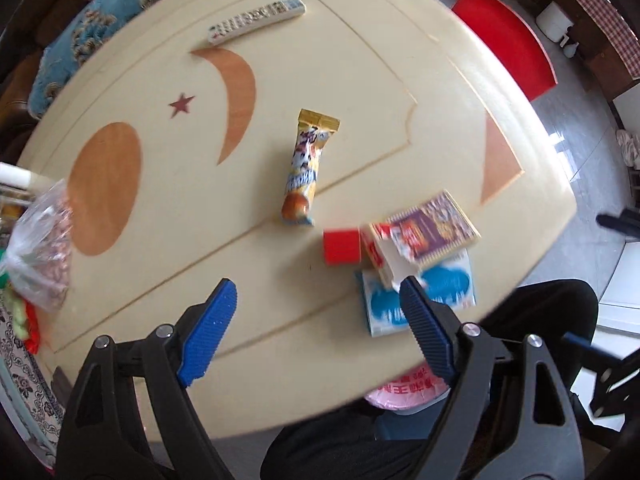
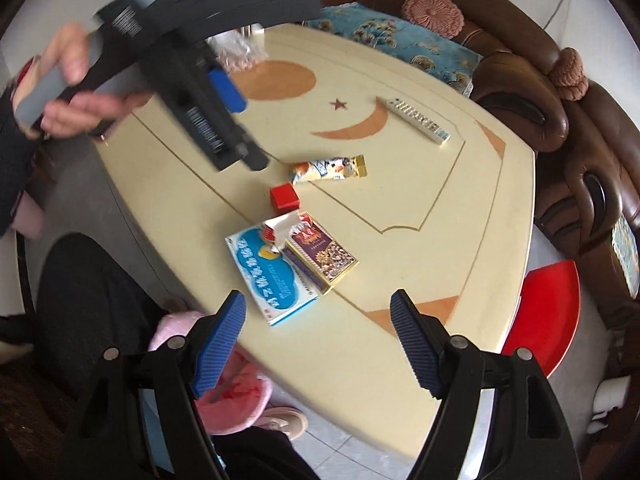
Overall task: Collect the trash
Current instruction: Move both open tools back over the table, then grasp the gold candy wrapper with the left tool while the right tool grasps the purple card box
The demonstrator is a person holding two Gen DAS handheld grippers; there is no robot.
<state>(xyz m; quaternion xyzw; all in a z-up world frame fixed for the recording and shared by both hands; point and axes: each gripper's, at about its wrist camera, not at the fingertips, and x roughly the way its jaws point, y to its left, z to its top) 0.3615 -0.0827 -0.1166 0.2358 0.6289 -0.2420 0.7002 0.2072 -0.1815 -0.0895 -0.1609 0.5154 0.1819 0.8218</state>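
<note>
Trash lies on the cream table (image 1: 360,80) (image 2: 440,240): a yellow snack wrapper (image 1: 305,170) (image 2: 330,170), a small red box (image 1: 342,246) (image 2: 285,197), a torn red-and-white carton (image 1: 384,252) (image 2: 276,232), a purple box (image 1: 434,228) (image 2: 322,258) and a blue-and-white packet (image 1: 420,300) (image 2: 268,276). My left gripper (image 1: 318,296) hangs open above the table, nothing between its fingers; in the right wrist view a hand holds it high at the upper left (image 2: 224,92). My right gripper (image 2: 318,308) is open and empty over the near table edge.
A white remote (image 1: 256,20) (image 2: 418,120) lies at the far side. A clear plastic bag (image 1: 40,252) (image 2: 236,50) sits at one table edge. A red stool (image 1: 508,40) (image 2: 548,312), a brown sofa (image 2: 560,120) with blue cushion (image 2: 392,32), and a pink bag (image 2: 236,392) surround the table.
</note>
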